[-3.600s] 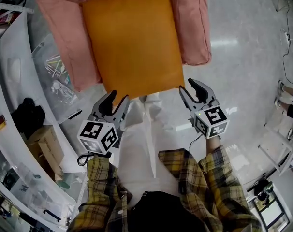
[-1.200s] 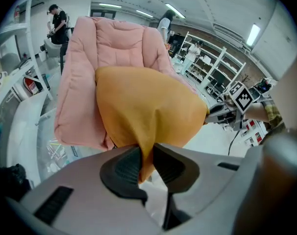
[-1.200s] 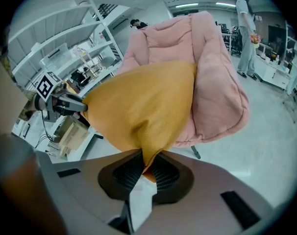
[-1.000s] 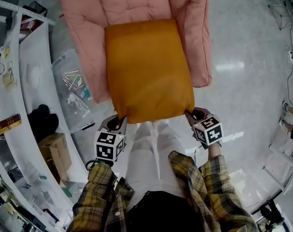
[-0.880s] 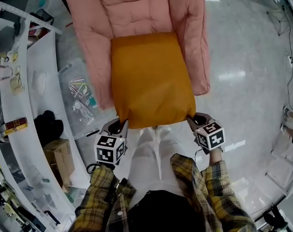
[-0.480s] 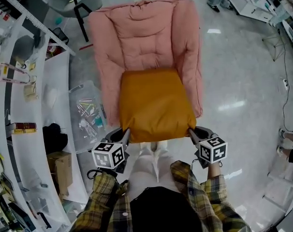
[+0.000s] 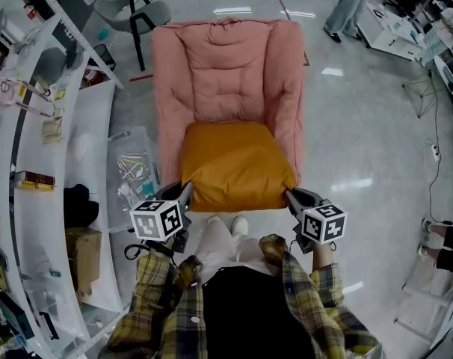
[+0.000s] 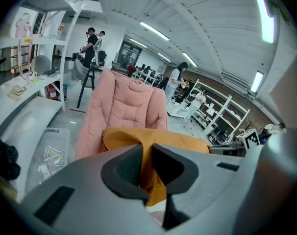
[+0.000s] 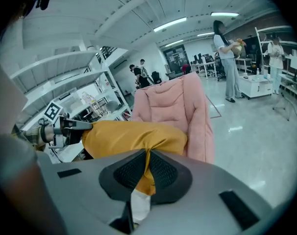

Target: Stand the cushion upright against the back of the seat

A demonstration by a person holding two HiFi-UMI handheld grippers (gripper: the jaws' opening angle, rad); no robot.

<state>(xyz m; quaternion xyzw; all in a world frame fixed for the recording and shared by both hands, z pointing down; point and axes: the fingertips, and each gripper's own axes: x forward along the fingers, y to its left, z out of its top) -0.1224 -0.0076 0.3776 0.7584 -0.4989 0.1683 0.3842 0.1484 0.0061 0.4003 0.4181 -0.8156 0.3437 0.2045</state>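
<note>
Between left gripper (image 7: 185, 191) and just-tightened right gripper (image 7: 290, 194), cushion (image 7: 238, 163), corners pinched

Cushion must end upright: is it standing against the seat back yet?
Not yet: cushion lies roughly flat, front corners pinched by left gripper and right gripper, whose jaws just tightened; backrest bare above.

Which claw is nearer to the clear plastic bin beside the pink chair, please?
Left. The left claw grips the cushion corner beside the bin; the right claw, its jaws having just closed further on the other front corner, sits across the cushion from it.
</note>
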